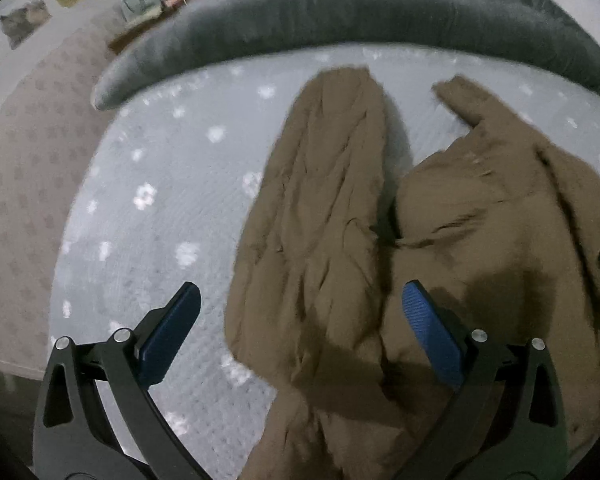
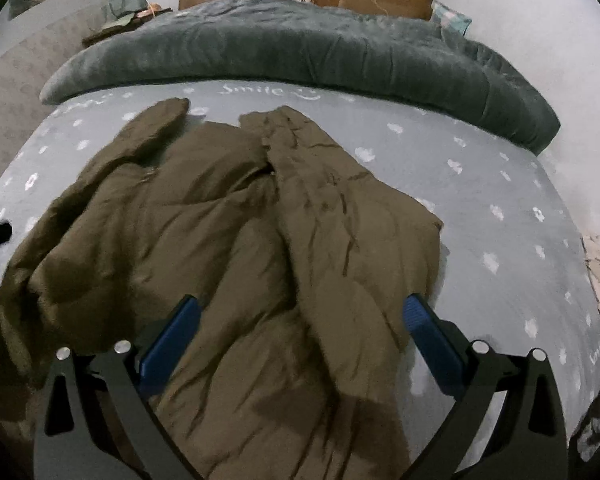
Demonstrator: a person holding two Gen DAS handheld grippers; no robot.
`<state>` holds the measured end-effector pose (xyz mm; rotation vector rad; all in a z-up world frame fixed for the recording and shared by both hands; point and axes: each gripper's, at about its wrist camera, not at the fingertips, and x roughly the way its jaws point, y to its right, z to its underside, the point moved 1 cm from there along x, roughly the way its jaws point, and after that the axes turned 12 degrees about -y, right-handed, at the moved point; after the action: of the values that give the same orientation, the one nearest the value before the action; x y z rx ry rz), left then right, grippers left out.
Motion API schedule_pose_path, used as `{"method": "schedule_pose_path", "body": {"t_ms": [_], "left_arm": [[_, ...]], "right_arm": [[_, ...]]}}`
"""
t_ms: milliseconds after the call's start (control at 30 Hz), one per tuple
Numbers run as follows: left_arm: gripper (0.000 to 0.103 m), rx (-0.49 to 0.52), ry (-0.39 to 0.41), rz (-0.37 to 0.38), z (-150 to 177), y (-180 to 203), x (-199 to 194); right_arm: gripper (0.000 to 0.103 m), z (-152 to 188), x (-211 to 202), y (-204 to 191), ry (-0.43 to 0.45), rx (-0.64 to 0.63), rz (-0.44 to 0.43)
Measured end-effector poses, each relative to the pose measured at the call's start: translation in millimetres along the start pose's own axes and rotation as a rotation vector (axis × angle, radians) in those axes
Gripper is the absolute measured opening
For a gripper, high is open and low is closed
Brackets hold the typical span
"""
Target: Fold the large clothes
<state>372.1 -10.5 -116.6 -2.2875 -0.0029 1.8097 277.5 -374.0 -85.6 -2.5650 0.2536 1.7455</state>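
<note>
left claw (image 1: 301,300): we see it spread wide, gripping nothing | right claw (image 2: 301,312): likewise wide apart, empty | brown coat (image 2: 236,240): lies rumpled on the bed (image 2: 500,184)

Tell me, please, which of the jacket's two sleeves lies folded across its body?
The right-hand sleeve in the right wrist view: it crosses the brown jacket, whereas the left-hand sleeve stretches out over the bedsheet.

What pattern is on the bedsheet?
Light grey bedsheet with small white flowers, clearest in the right wrist view.
</note>
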Motion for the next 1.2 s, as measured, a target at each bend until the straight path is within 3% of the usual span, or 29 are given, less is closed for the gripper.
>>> {"method": "schedule_pose_path", "body": {"t_ms": [67, 133, 200, 267, 300, 333, 367, 433, 500, 567, 767, 900, 1000, 1200], "left_arm": [[0.084, 0.003, -0.048, 0.031, -10, -3, 19], [0.072, 0.001, -0.097, 0.04, -16, -6, 36], [0.065, -0.004, -0.135, 0.063, -21, -10, 49], [0.055, -0.021, -0.162, 0.078, -26, -15, 60], [0.052, -0.027, -0.171, 0.082, -27, -17, 64], [0.041, -0.03, -0.175, 0.086, -28, -20, 67], [0.028, -0.029, -0.178, 0.089, -29, -21, 69], [0.013, -0.025, -0.184, 0.082, -29, -20, 72], [0.01, -0.026, -0.175, 0.04, -28, -21, 73], [0.009, -0.048, -0.156, -0.015, -30, -34, 76], [0.008, -0.23, -0.132, 0.002, -32, -108, 71], [0.008, -0.319, -0.096, 0.039, -25, -156, 57], [0.01, -0.389, -0.076, 0.113, 3, -182, 51], [0.016, -0.35, -0.106, 0.058, 47, -171, 76]], "right_arm": [[0.1, -15, 16, 2, -0.02, -0.006, 0.003], [0.091, -27, 32, 4, -0.044, -0.017, 0.009], [0.07, -41, 51, 8, -0.087, -0.018, 0.009], [0.055, -48, 67, 12, -0.141, -0.019, 0.004], [0.055, -49, 73, 13, -0.165, -0.024, 0.002], [0.052, -50, 77, 14, -0.178, -0.032, 0.0], [0.044, -52, 80, 15, -0.186, -0.04, 0.009], [0.025, -53, 84, 21, -0.198, -0.033, 0.015], [0.013, -54, 83, 38, -0.194, 0.014, 0.026], [0.01, -53, 79, 54, -0.18, 0.048, 0.075], [0.007, -46, 67, 132, -0.148, 0.234, 0.188], [0.007, -36, 69, 168, -0.15, 0.318, 0.172], [0.007, -20, 63, 180, -0.143, 0.354, 0.154], [0.008, 4, 83, 182, -0.229, 0.341, 0.145]]}}
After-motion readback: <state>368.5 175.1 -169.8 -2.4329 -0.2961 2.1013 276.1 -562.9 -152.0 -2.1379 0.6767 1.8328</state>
